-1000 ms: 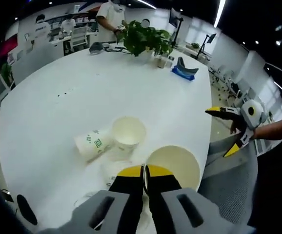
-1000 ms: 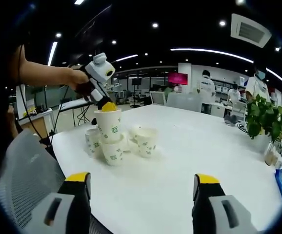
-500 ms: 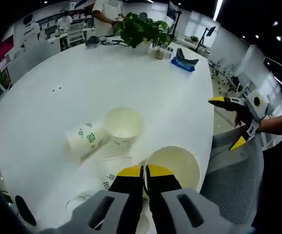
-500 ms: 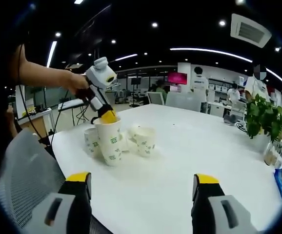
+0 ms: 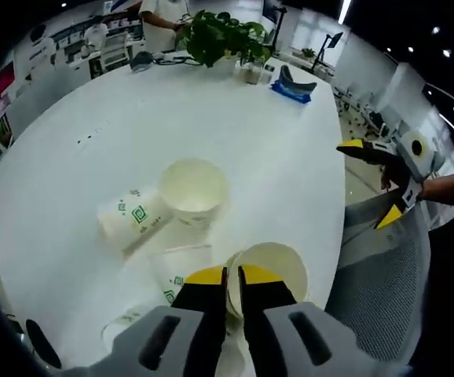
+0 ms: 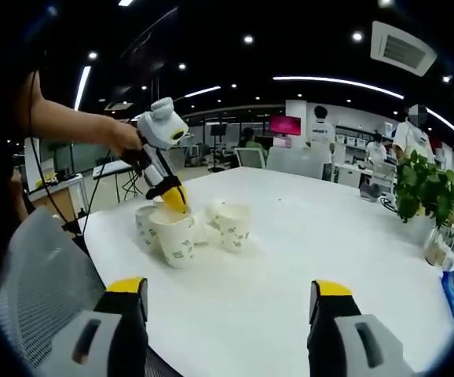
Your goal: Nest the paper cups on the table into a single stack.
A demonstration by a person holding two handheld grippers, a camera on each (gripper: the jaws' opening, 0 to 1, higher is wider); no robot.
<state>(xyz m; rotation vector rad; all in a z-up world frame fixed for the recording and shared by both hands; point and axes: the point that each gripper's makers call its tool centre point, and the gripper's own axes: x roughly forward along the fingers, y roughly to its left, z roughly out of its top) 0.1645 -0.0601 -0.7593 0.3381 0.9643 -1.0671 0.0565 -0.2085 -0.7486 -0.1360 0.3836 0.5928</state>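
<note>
Four paper cups visible on the white desk [image 5: 235, 102], lower centre of left gripper view. Left claw [image 5: 232, 275] pinches rim of held cup [image 5: 272, 263], which vs. 0.5 s ago sits lower, nested in the cup below. Upright cup [image 5: 193, 188] and tipped cup [image 5: 127, 220] lie beyond. Right claw [image 6: 231, 290] wide open, holding nothing, well apart from cups.

Left tongs [image 5: 232, 276]: jaws covered near rim of held cup [image 5: 270, 263], grip point unreadable | cup [image 5: 125, 328] beside tongs body: cut off, mostly hidden | rear cups [image 6: 144, 222]: partly masked by front cup [image 6: 173, 237] | bench [image 6: 290, 259]: far end cut by frame | cup prints: too small to read
</note>
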